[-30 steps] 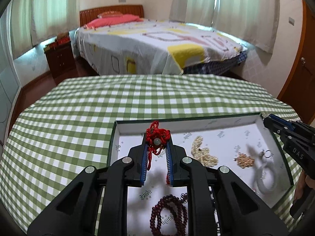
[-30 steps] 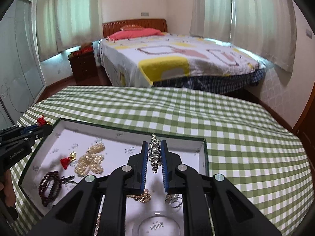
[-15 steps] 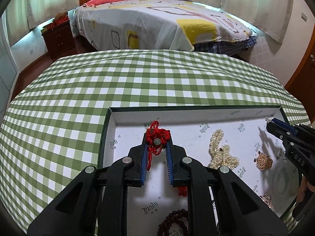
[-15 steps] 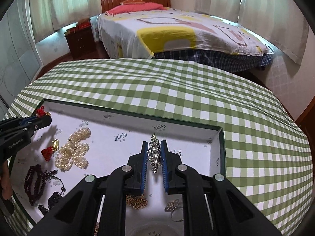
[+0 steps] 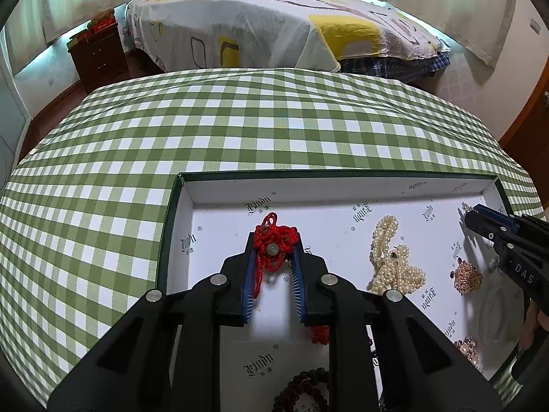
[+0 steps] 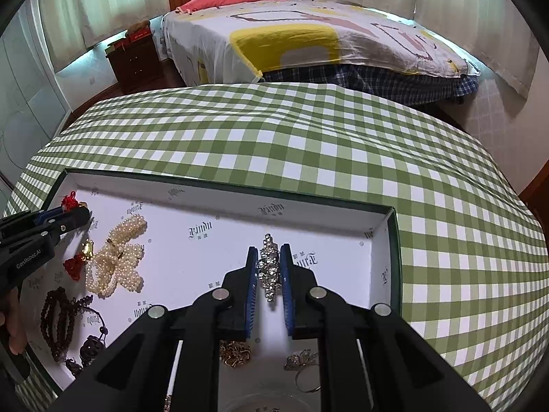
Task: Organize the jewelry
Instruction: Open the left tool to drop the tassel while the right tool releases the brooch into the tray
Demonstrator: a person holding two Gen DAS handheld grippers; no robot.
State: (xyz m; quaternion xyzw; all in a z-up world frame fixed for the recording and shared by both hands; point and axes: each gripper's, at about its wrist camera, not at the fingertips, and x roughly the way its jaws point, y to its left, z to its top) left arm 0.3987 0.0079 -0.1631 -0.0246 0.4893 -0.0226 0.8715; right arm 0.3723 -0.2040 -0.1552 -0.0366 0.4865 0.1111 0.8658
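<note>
Left gripper [image 5: 274, 250] over tray [image 5: 343, 190] left end, jaws opening around red knot [image 5: 274, 240]. Right gripper [image 6: 269, 264] clamps crystal piece [image 6: 269, 269] over tray's right end.

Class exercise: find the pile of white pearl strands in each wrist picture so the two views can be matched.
Left wrist view: pearl strands lie right of centre, in the white tray.
Right wrist view: pearl strands lie left of centre, in that tray.
Shared landmark: the red tassel beside them.
</note>
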